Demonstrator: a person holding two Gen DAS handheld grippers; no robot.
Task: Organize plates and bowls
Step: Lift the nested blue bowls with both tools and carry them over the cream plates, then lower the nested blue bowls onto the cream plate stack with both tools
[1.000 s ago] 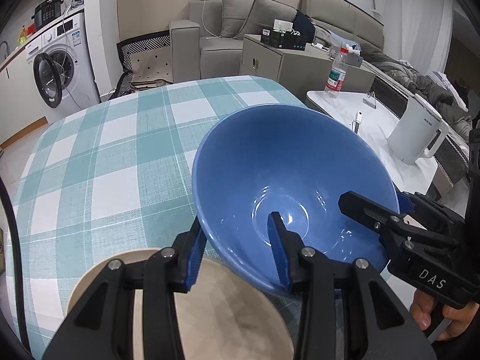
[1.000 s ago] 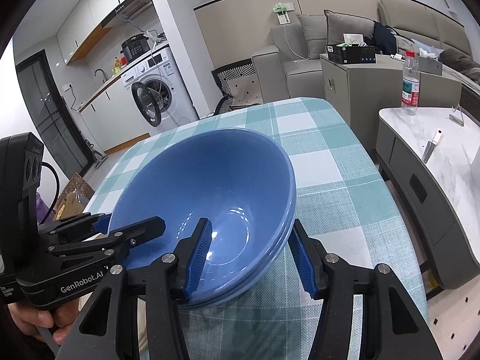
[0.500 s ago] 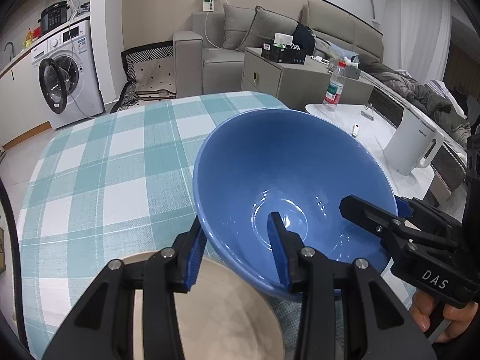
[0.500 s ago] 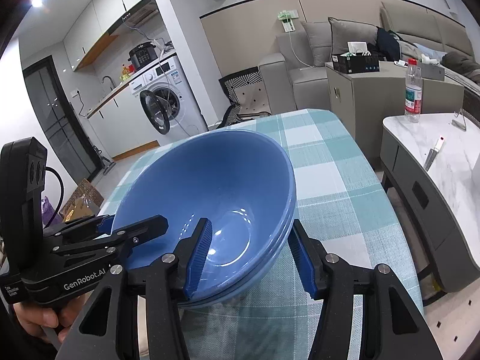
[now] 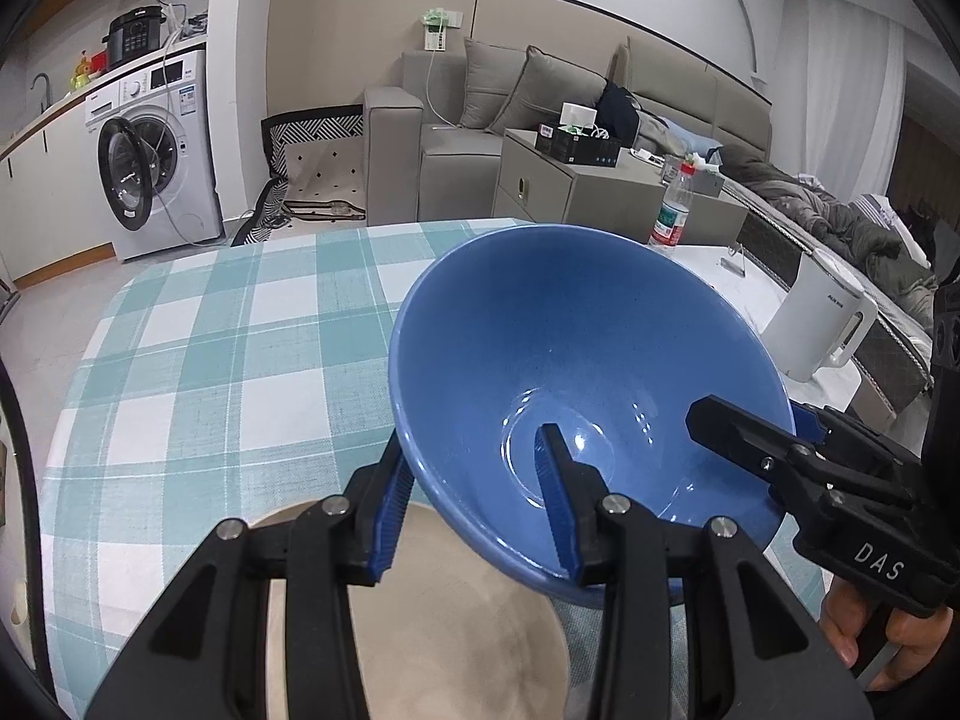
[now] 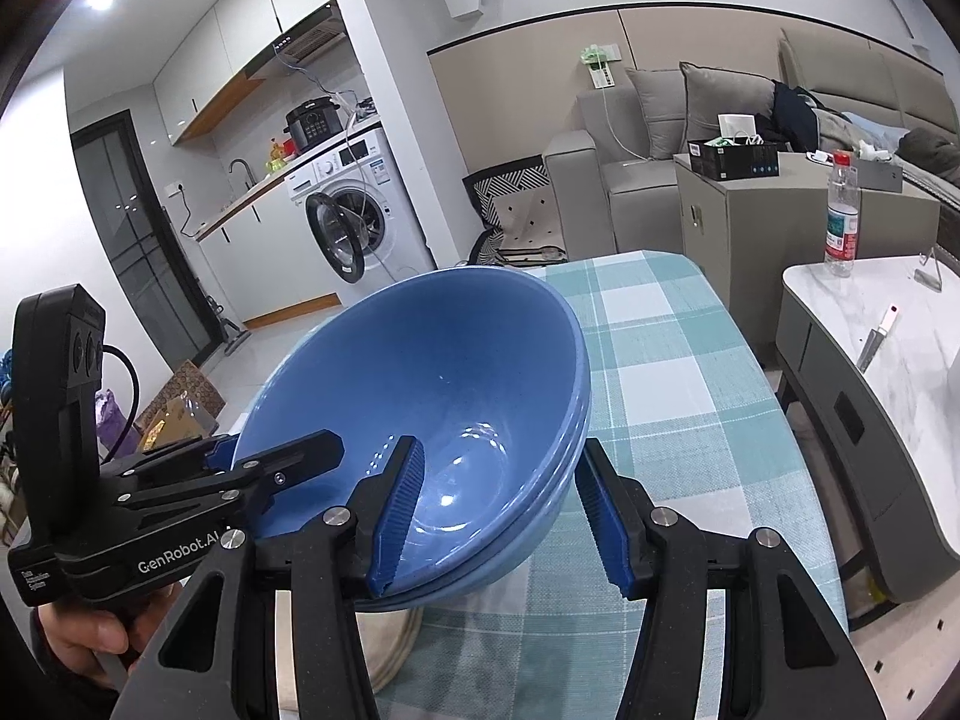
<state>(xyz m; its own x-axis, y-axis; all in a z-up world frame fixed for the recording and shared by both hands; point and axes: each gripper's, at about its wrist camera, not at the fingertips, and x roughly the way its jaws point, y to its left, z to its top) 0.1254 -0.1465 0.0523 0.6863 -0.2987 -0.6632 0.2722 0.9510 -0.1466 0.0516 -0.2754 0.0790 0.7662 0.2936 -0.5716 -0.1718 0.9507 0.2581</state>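
The blue bowls (image 5: 576,372) have gone up higher off the checked table (image 5: 210,360) than a moment ago.

The left gripper (image 5: 474,510) pinches the left side of the bowls, one finger outside and one inside. The tan plate (image 5: 432,618) sits on the table under it. The right gripper (image 6: 501,510) straddles the right side of the two stacked bowls, its outer finger (image 6: 600,510) a little off the wall, so I cannot tell if it grips.

Two fisheye views, each looking forward along its own fingers, very close to a blue bowl (image 5: 576,372) over a checked counter (image 5: 198,360). The left view faces it from its left side, the right from its right. Both share the bowl (image 6: 432,396), counter, washing machine (image 5: 156,150) and sofa (image 6: 672,120).
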